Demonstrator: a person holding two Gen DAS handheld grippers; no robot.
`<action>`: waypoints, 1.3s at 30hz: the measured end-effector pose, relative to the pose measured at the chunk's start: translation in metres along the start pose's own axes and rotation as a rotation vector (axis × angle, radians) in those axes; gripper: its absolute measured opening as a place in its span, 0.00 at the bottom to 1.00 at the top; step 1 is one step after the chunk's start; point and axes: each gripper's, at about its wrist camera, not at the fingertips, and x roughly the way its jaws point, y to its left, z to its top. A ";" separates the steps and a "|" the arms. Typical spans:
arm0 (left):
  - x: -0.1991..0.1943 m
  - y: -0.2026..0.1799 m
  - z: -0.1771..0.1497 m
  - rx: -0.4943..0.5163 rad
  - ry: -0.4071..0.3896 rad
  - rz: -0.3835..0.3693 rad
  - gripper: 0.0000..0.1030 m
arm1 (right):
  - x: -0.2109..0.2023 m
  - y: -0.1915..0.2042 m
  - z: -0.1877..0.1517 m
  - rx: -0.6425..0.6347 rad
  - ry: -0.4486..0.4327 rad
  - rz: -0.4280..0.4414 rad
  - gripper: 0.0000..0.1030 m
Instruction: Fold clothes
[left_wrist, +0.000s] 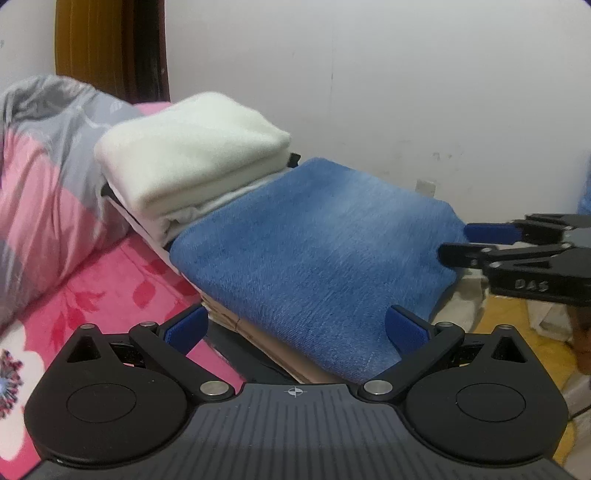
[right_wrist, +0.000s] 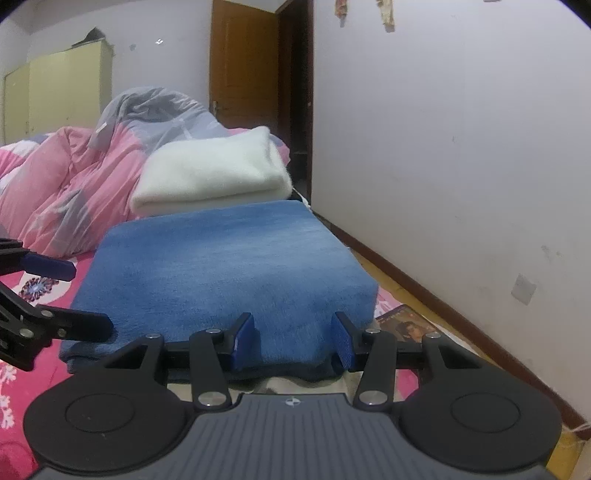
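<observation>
Both your grippers, left (left_wrist: 295, 328) and right (right_wrist: 293, 341), stood open, empty, at the folded blue cloth's (left_wrist: 314, 251) near edge; a white stack (left_wrist: 188, 155) lay beyond.

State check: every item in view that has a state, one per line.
blue garment: folded flat into a rectangle
white garment: folded, lying behind the blue one
quilt: bunched up, unfolded
door: ajar
left gripper: open, holds nothing
right gripper: open, astride the blue garment's near edge

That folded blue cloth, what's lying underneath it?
Under the blue cloth, tan and beige layers peek out at its near edge, above the pink bedsheet. How far they extend beneath it is hidden.
</observation>
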 end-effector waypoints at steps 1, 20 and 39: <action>-0.002 -0.002 -0.001 0.013 -0.005 0.009 1.00 | -0.003 0.000 0.001 0.018 -0.001 0.004 0.48; -0.088 0.003 -0.073 -0.153 0.004 -0.061 1.00 | -0.094 0.063 -0.087 0.182 0.108 0.012 0.96; -0.149 -0.017 -0.137 -0.155 0.039 0.051 1.00 | -0.167 0.122 -0.117 0.182 0.091 -0.298 1.00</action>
